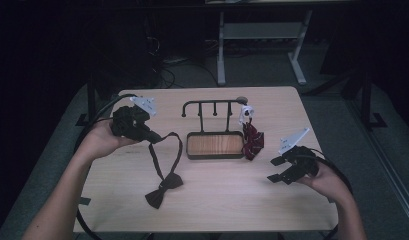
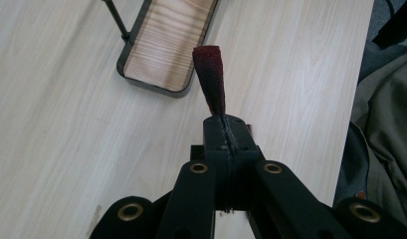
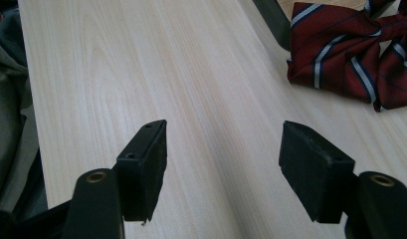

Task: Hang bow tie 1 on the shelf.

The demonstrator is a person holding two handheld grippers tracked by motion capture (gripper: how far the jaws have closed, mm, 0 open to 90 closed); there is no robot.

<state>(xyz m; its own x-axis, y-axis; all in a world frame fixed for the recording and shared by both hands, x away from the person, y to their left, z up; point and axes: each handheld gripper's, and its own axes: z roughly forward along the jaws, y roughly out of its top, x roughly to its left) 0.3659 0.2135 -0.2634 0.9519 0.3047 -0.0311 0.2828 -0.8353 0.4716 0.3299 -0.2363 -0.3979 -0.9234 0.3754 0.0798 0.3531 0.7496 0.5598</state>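
Note:
A dark maroon bow tie lies near the table's front, and its strap loops up to my left gripper. In the left gripper view the left gripper is shut on the end of the strap, a little above the table. A red striped bow tie hangs at the right end of a black hook stand, against its wooden tray base. My right gripper is open and holds nothing, to the right of the striped tie. The right gripper view shows its jaws wide apart over bare wood, with the striped tie ahead.
A white tag sits above the striped tie on the stand. The light wooden table ends in a dark floor with a desk frame behind. The stand's tray lies just ahead of the left gripper.

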